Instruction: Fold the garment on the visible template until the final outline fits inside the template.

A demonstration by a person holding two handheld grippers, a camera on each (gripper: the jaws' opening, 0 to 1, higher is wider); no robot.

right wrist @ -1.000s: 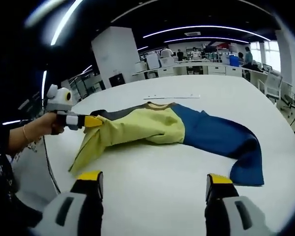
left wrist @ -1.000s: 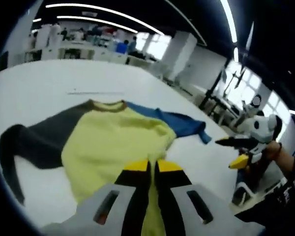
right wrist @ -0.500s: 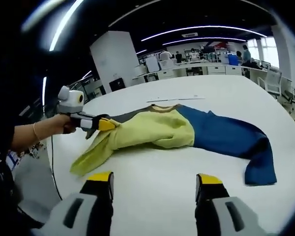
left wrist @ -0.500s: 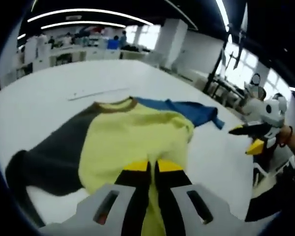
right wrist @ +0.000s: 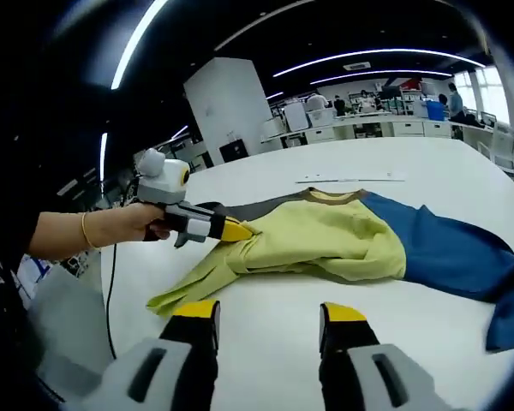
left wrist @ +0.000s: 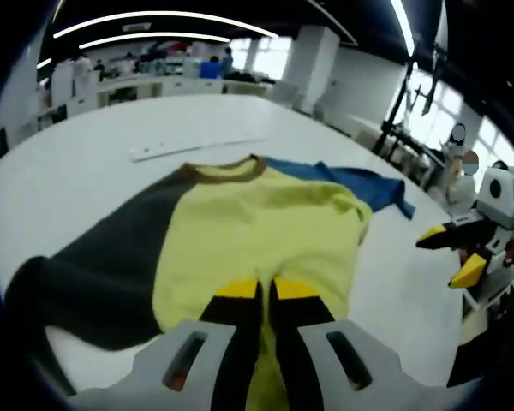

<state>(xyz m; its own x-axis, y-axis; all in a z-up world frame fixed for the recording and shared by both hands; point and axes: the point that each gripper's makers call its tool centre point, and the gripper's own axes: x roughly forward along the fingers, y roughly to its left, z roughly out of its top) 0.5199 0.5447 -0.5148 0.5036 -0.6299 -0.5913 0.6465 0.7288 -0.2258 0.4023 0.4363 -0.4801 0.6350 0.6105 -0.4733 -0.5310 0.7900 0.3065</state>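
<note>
In the left gripper view, the left hand-held gripper (left wrist: pixel 259 289) rises from the bottom centre with its yellow-tipped jaws pressed together on the near edge of the garment (left wrist: pixel 257 235). The garment lies spread on the white desk (left wrist: pixel 86 180) through the middle of the frame: a yellow body with a brown collar (left wrist: pixel 227 171) at its far end, a dark grey sleeve (left wrist: pixel 94 265) running to the lower left, and a blue sleeve (left wrist: pixel 355 181) reaching to the upper right. A thin pale strip (left wrist: pixel 197 147) lies on the desk beyond the collar, above centre; whether it is part of the template is hard to tell. At the right edge the right hand-held gripper (left wrist: pixel 458 255) hangs over the desk's edge with its yellow tips apart.

In the right gripper view, the right hand-held gripper (right wrist: pixel 270 315) comes up from the bottom with its jaws parted and nothing between them, bare desk (right wrist: pixel 265 291) showing in the gap. The garment (right wrist: pixel 325 244) stretches across the centre, its blue sleeve (right wrist: pixel 463 265) trailing to the right edge. At left centre a hand (right wrist: pixel 141 224) holds the left hand-held gripper (right wrist: pixel 231 231), whose yellow tip meets a lifted fold of yellow cloth. From there a yellow flap droops to the lower left, just above the right hand-held gripper's left jaw. The pale strip (right wrist: pixel 351 178) lies past the collar, upper right of centre.
</note>
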